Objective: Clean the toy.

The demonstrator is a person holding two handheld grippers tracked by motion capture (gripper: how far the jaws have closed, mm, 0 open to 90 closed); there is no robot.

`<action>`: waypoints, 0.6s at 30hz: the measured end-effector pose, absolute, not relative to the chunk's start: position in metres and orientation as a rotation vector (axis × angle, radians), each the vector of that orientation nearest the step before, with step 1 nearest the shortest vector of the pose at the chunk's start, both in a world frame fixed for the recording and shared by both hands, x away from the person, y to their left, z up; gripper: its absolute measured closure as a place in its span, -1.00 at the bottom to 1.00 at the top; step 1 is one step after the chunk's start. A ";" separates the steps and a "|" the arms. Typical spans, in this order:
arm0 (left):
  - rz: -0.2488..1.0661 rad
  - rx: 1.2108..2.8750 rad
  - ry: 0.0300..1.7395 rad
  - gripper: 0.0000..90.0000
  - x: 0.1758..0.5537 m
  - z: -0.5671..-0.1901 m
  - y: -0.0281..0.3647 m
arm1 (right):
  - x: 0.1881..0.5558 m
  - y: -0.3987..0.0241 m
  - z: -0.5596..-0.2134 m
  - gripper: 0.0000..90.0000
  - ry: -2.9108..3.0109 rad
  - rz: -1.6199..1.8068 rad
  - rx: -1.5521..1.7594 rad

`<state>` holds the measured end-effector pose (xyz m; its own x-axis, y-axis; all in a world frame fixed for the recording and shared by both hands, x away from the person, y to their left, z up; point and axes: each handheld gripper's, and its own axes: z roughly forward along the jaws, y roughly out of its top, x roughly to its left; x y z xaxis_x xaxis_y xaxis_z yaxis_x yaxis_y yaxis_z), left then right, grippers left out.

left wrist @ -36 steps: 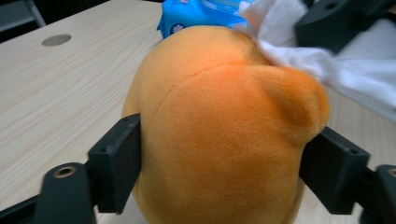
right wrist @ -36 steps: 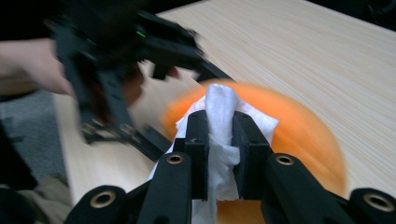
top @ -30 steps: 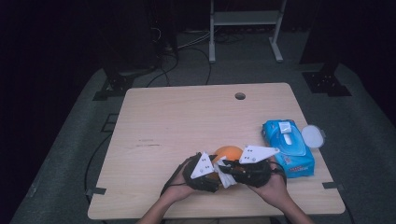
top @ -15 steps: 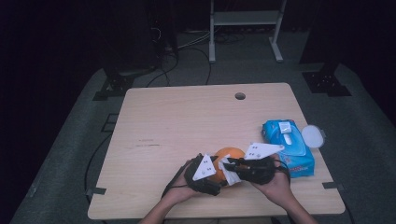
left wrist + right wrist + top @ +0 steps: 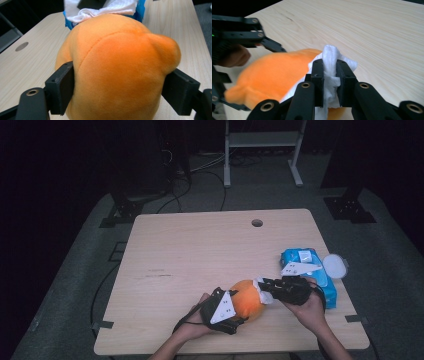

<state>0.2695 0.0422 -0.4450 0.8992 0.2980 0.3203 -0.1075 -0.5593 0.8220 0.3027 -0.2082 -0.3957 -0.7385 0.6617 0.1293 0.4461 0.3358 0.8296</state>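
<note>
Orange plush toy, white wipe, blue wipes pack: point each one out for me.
orange plush toy (image 5: 117,70): left gripper view, middle of its fuzzy body.
white wipe (image 5: 330,58): right gripper view, the bunched part above the gripper's jaws.
blue wipes pack (image 5: 330,292): high view, its blue wrapper near the table's right edge.

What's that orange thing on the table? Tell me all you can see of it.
The orange toy is a soft, rounded plush with a short fuzzy pile, a curved seam and a small ear-like bump on one side. It lies on the wooden table near the front edge. The left gripper has it between its fingers, which have just been opening, one at each flank. The right gripper holds a white wipe against its far side. A blue wipe pack lies beyond.
</note>
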 end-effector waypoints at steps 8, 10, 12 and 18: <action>0.540 2.104 0.137 -0.57 0.268 -0.446 0.044 | 0.287 -0.173 -0.384 0.71 2.444 1.385 0.830; 0.534 2.104 0.139 -0.57 0.269 -0.445 0.044 | 0.294 -0.182 -0.388 0.71 2.435 1.406 0.889; 0.520 2.093 0.152 -0.57 0.271 -0.446 0.045 | 0.302 -0.194 -0.392 0.71 2.408 1.391 0.942; 0.402 2.041 0.263 -0.57 0.283 -0.446 0.057 | 0.322 -0.226 -0.414 0.71 2.380 1.335 1.151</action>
